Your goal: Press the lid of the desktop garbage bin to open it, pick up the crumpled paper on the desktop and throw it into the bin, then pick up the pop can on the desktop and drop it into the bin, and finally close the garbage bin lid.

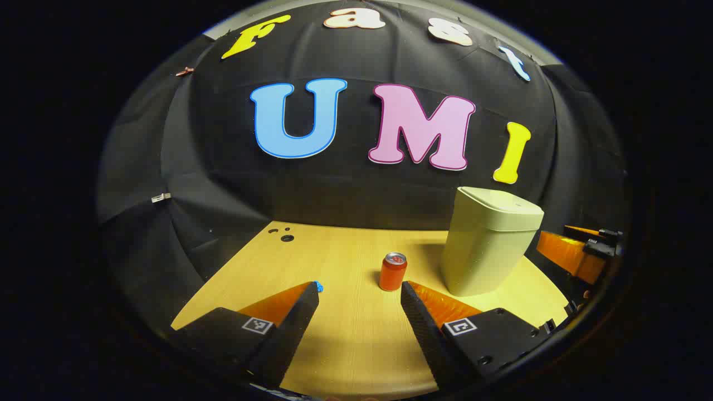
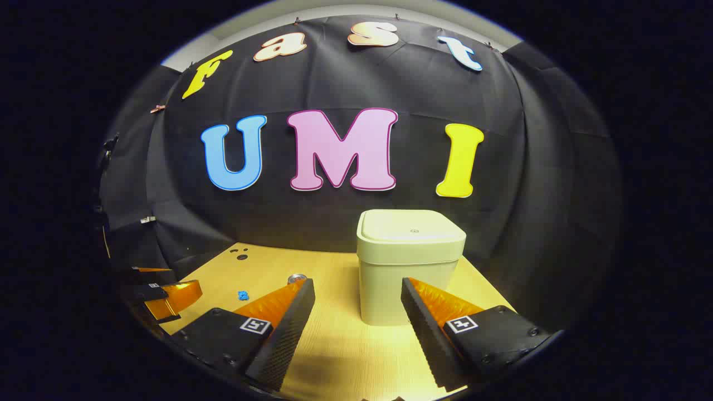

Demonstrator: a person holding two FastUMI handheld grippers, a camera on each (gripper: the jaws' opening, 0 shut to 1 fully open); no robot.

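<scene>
We see the garbage bin (image 2: 411, 262) standing upright at the back of the wooden table (image 1: 345, 340), lid flat and closed. The red pop can (image 1: 392, 271) stands upright just left of it, its label unreadable. The blue crumpled paper (image 2: 243, 295) lies farther left. Our left gripper (image 1: 359, 295) and right gripper (image 2: 357, 292) both hover with fingers apart, holding nothing.

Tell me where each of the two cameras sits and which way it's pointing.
Left gripper view: rides on the left gripper, looking across the table at the pop can, with the closed bin to its right; own open fingers below, right gripper at far right.
Right gripper view: rides on the right gripper, facing the bin head-on; own open fingers below, left gripper at far left.
Shared: bin, can, blue crumpled paper, table, booth wall.
</scene>
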